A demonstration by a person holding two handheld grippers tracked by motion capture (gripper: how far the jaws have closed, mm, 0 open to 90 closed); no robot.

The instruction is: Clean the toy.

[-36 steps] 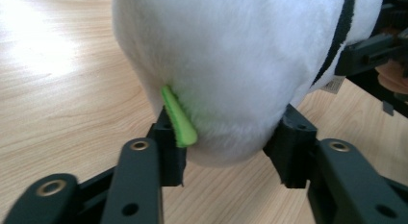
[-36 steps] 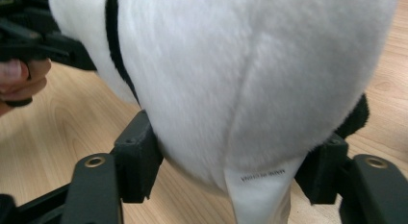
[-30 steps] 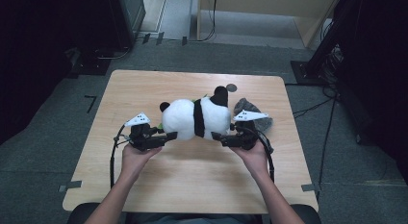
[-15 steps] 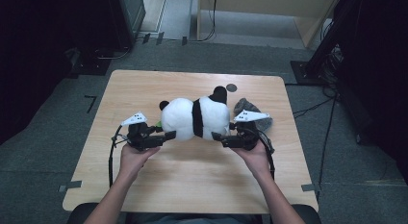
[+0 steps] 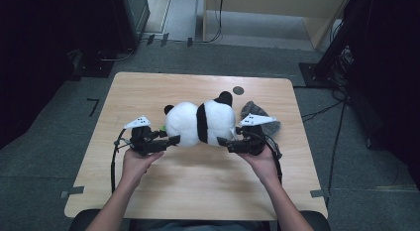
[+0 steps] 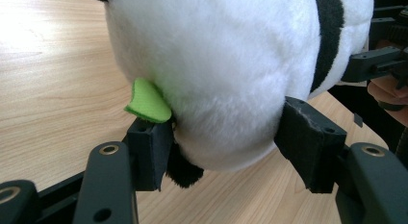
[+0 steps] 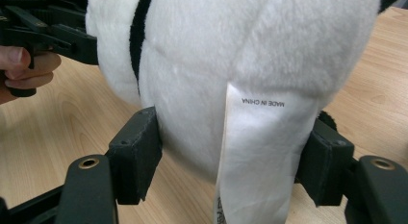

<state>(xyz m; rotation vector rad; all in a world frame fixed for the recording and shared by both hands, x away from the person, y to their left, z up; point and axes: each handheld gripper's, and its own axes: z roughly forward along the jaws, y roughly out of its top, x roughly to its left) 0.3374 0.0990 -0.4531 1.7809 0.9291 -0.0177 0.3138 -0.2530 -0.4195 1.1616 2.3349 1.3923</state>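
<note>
At the bottom of the high view the person's forearms rise toward the centre of the table. The left gripper and right gripper face each other at mid-frame with the panda plush lying between them, on the wood.

What has just changed is small: the left gripper's jaws have just been opening, and in the earlier high views the hands and toy sit where they sit now. In the left gripper view the jaws bracket the toy's white end; the left pad touches fur below a green tab, the right pad sits against the bulge with little sign of squeeze. I judge this a loosened hold, perhaps a release or a regrip.

In the right gripper view the jaws are clamped on the other end, both pads sunk into the fur either side of a white label.

Beyond the toy, at right of centre, a grey cloth-like thing is half hidden by the right gripper's plate; what it is I cannot tell. The panda's face is not visible, and the room around is dark.
</note>
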